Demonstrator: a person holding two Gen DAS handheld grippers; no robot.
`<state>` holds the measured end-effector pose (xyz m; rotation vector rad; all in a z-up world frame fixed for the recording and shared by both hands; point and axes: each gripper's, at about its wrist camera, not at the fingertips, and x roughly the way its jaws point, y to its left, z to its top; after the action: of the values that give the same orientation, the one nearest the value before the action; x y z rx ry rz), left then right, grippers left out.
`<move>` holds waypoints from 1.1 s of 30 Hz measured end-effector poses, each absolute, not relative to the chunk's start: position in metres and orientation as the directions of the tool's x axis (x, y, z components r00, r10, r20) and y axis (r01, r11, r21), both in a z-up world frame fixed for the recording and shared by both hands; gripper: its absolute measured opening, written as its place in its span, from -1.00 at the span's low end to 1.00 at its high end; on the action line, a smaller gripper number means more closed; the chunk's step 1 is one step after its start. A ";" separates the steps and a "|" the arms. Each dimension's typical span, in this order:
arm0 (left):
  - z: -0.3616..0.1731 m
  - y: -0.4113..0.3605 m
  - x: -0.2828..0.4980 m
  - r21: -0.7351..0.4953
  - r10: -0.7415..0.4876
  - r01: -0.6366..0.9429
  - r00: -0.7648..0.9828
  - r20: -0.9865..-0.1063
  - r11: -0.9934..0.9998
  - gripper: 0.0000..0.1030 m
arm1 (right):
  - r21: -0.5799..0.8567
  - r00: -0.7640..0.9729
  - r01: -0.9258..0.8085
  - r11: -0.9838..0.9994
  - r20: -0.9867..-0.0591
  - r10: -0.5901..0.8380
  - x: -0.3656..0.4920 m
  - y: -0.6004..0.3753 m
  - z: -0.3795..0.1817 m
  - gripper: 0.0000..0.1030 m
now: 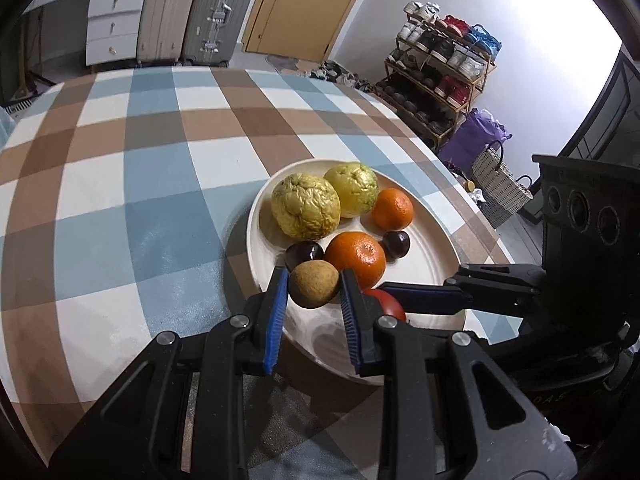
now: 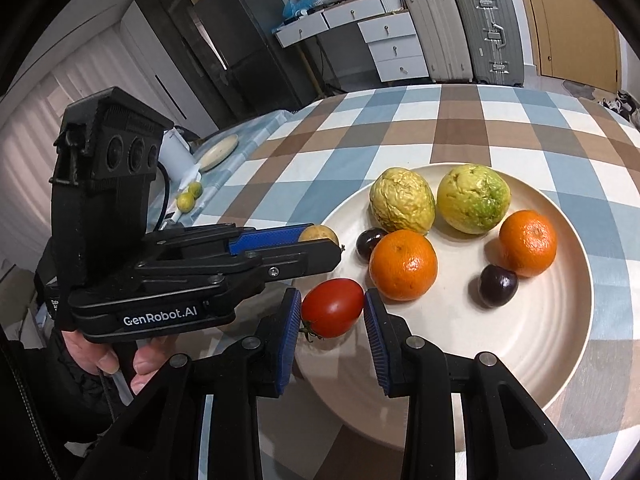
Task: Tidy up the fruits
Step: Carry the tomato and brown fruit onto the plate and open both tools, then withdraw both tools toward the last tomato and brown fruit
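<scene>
I have the left gripper [image 1: 314, 280] closed on the brown fruit [image 1: 314, 283], held over the near edge of the plate [image 1: 432, 264], which sits on the checked tablecloth [image 1: 120, 200]. The right gripper [image 2: 331, 307] frames the tomato [image 2: 332, 307]; its pads sit just beside the skin, and I cannot tell whether they press it. The plate also carries two wrinkled yellow fruits [image 2: 401, 199], two oranges [image 2: 403, 265] and two dark plums [image 2: 498, 285]. For this step, I judge it best to lower each piece over a bare patch of plate, clear of its neighbours, and open slowly; round fruit may roll, and the two tools are close enough to collide
</scene>
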<state>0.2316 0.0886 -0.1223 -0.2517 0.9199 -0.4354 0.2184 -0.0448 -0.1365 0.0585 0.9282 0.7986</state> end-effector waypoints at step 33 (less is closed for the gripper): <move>-0.046 0.084 0.156 -0.331 -0.354 0.178 0.708 -0.611 0.927 0.71 | 0.385 0.536 -0.491 0.781 -0.573 0.619 0.162 -0.129 -0.094 0.96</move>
<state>0.1564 0.0837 -0.0456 -0.2568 0.7271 -0.2992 0.1615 -0.1288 -0.0943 0.1858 0.7552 0.6655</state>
